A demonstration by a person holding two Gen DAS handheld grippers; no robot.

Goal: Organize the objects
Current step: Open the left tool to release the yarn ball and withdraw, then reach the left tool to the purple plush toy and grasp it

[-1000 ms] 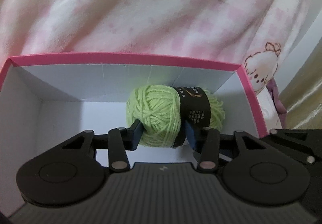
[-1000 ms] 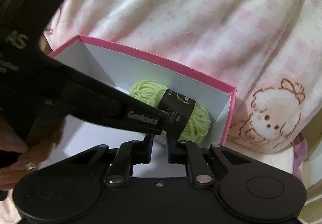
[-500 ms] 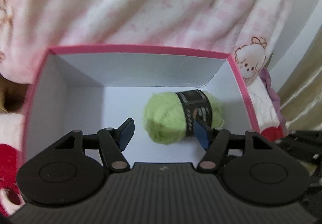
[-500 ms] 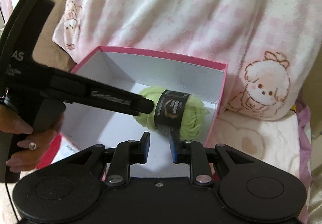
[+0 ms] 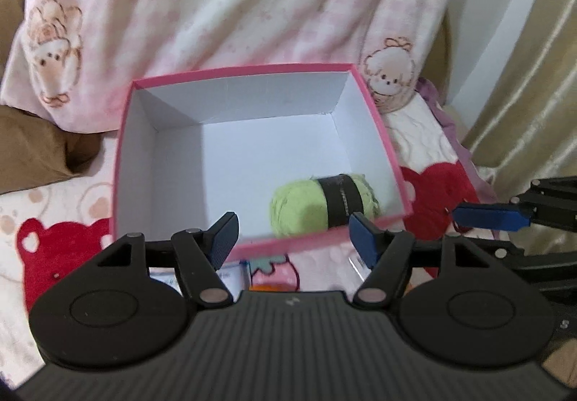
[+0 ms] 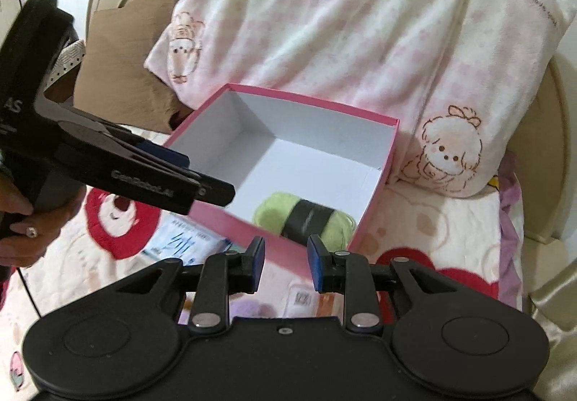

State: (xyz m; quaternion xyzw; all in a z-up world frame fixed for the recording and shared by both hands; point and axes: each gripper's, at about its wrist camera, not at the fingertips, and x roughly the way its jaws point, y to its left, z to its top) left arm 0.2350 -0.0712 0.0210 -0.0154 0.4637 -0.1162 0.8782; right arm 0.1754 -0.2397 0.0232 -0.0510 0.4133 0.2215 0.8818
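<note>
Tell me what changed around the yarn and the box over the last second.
The left gripper let go of the green yarn ball: its jaws have just been opening, now with nothing between them, and it pulled back and up out of the pink box. The right gripper drew back too, jaws empty with a small gap. The yarn stayed lying in the box's near right corner; the box did not move.
</note>
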